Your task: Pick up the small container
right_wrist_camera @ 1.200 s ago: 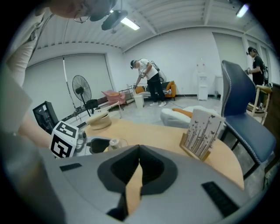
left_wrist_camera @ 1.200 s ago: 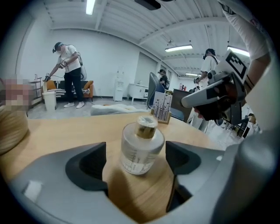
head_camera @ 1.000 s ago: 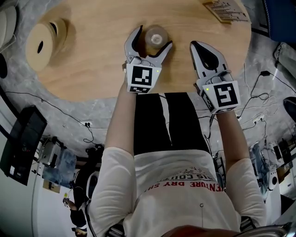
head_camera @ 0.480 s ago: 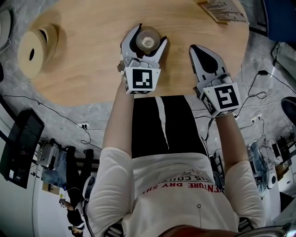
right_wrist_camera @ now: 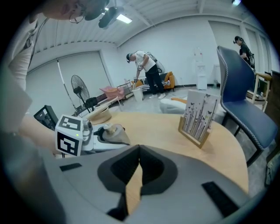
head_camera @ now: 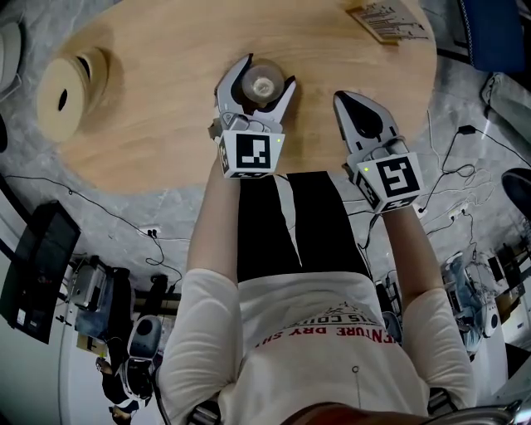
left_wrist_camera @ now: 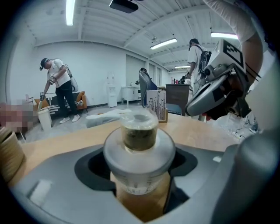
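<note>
The small container [head_camera: 264, 83], a clear jar with a wide pale lid and a smaller cap on top, stands between the jaws of my left gripper [head_camera: 265, 75] on the round wooden table [head_camera: 166, 108]. In the left gripper view the container [left_wrist_camera: 139, 144] fills the gap, and both pads press against its body; its base is hidden. My right gripper [head_camera: 348, 100] hovers over the table's near edge to the right, shut with nothing in it. Its fingertips meet in the right gripper view [right_wrist_camera: 139, 151], where the container [right_wrist_camera: 114, 129] also shows at left.
A large roll of tape [head_camera: 70, 87] lies at the table's left end. A wooden card stand [head_camera: 386, 18] sits at the far right edge, with a blue chair [right_wrist_camera: 245, 96] beyond it. Cables run over the floor around the table.
My left gripper's jaws have narrowed from wide open around the container to pressing on it. The right gripper has stayed shut and nearly still.
</note>
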`<state>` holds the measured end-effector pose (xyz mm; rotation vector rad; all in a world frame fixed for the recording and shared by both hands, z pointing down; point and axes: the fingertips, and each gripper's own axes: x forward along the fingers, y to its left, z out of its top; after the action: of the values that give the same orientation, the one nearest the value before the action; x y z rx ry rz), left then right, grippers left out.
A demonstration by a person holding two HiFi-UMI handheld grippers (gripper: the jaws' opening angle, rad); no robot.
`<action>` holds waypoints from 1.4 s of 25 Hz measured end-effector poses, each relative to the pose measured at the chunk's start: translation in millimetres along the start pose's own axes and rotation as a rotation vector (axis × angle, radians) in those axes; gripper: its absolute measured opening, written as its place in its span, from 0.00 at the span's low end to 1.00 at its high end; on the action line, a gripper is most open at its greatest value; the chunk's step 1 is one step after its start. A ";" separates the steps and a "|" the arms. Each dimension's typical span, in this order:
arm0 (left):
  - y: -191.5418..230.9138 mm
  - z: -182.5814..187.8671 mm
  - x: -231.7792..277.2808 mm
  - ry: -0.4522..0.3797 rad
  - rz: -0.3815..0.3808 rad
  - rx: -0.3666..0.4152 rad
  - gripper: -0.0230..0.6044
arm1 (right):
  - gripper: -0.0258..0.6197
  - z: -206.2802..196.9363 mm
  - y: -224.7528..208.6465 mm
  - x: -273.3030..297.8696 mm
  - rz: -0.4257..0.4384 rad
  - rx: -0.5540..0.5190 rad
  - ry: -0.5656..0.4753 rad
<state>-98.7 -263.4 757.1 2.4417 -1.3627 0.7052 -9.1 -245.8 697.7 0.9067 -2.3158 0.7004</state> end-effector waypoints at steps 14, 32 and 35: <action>15.1 114.5 -114.1 -0.089 -0.049 0.036 0.58 | 0.05 89.3 69.4 -43.0 -0.024 -0.035 -0.108; 63.5 256.3 -301.1 -0.247 -0.015 0.067 0.58 | 0.05 229.6 189.0 -138.4 -0.040 -0.124 -0.326; 72.5 280.4 -317.8 -0.280 -0.005 0.110 0.58 | 0.05 256.1 197.3 -153.7 -0.051 -0.152 -0.372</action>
<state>-220.8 -195.6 350.4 2.7117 -1.4484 0.4601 -133.2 -215.5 363.3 1.0946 -2.6140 0.3493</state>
